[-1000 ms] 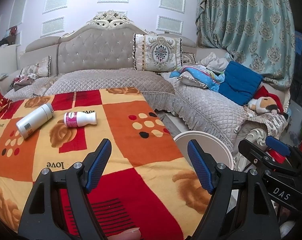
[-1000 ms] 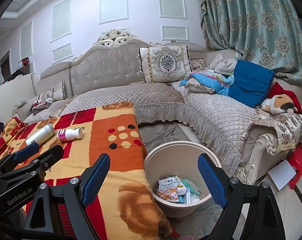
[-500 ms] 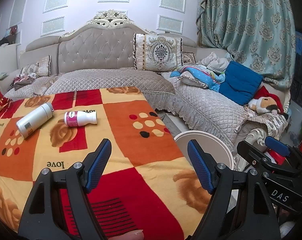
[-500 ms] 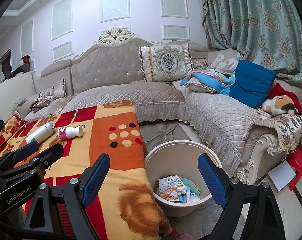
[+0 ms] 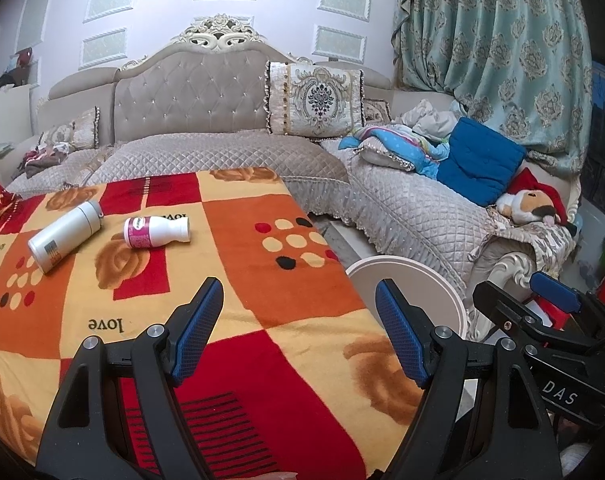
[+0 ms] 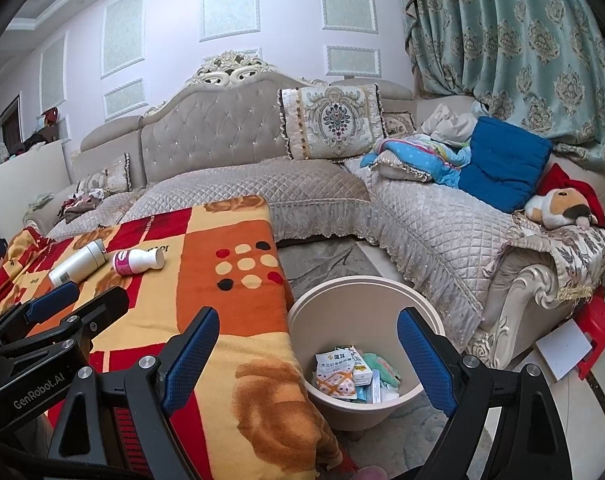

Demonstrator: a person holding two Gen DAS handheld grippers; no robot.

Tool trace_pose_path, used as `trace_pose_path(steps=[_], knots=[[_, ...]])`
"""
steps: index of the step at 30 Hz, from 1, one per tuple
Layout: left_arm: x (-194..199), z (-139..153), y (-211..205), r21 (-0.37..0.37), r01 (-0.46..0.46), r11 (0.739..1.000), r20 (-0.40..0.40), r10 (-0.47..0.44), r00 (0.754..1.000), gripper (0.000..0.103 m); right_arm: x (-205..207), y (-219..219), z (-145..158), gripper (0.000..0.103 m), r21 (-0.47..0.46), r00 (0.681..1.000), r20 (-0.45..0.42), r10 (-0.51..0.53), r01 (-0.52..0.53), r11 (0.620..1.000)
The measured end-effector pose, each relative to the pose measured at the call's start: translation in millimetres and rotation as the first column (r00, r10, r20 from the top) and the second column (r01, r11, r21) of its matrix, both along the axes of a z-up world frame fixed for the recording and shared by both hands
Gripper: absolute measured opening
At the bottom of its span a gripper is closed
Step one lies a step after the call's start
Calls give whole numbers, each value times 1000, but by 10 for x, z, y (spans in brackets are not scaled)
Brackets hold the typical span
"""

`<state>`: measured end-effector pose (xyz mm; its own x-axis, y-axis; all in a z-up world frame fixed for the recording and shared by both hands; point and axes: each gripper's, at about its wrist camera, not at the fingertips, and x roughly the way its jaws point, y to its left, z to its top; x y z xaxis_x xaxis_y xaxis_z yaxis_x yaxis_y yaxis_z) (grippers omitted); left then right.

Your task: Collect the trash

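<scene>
Here, the left gripper (image 5: 298, 332) is held above a patterned blanket (image 5: 242, 280), tilted somewhat downward, with its two blue-padded fingers (image 5: 198, 332) set well apart and nothing between them. The right gripper (image 6: 306, 364) is held just beside it at much the same downward tilt, over the blanket's edge and a beige bin (image 6: 342, 292) that stands on the floor; its fingers (image 6: 190, 360) are likewise spread wide, and nothing is gripped. In the left wrist view the right gripper's black frame is seen at the lower right, and in the right wrist view the left gripper's frame is seen at the lower left, so the two tools are side by side.

Two pieces of trash are found lying on their sides on the far left part of the blanket: a white cylindrical bottle (image 5: 64, 236) and, just beside it but apart, a small white bottle with a pink label (image 5: 156, 233). Both are well apart from either gripper. Packets and wrappers (image 6: 342, 372) are seen in the bottom of the bin. A quilted grey sofa (image 5: 222, 160) is placed behind the blanket, with a blue cushion (image 5: 478, 160) and a plush toy (image 5: 530, 208) on its right section.
</scene>
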<state>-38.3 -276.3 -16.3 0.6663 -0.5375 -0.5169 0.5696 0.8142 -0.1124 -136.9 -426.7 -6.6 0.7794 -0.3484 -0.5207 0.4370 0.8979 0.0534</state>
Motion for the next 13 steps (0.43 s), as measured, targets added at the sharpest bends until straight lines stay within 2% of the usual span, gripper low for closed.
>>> trace_pose_path(steps=[13], knots=[[146, -208, -39, 4, 13, 1000, -61, -13, 998, 78, 114, -19, -111, 91, 4, 999, -46, 3, -3, 1000]])
